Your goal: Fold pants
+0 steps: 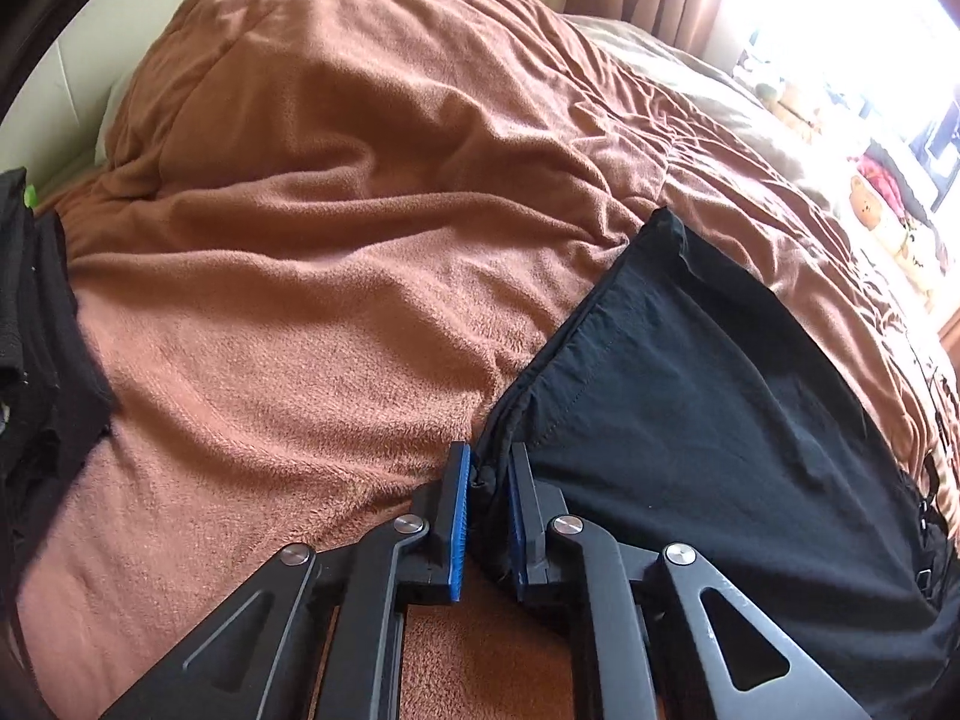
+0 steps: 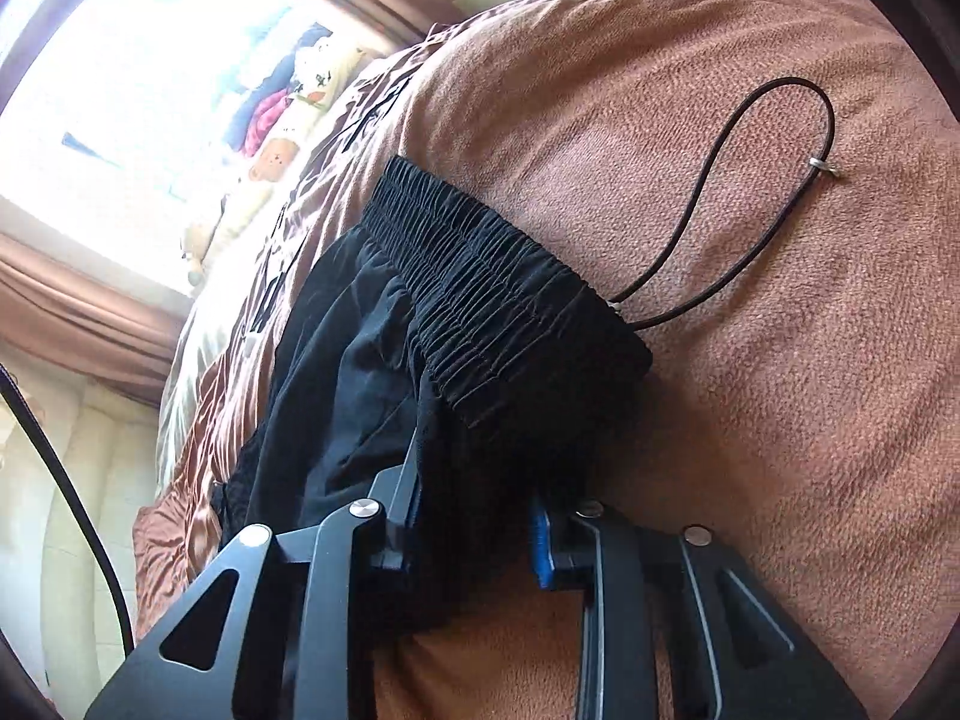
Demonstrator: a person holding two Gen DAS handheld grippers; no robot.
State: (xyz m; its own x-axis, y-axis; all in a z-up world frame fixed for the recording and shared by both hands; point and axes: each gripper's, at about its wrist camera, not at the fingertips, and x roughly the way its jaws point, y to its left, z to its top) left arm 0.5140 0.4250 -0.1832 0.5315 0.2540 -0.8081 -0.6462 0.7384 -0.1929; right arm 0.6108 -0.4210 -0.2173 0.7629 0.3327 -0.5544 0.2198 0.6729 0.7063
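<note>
Black pants lie on a brown fleece blanket. In the left wrist view my left gripper is shut on the pants' gathered edge at the near corner, the blue pads pinching a thin fold. In the right wrist view the pants show their elastic ribbed waistband, with a black drawstring loop lying out on the blanket. My right gripper is shut on the bunched fabric just below the waistband; the cloth hides most of its fingertips.
A pile of other black clothing sits at the left edge of the bed. Stuffed toys and a bright window line the far side. Brown curtains hang beside the window.
</note>
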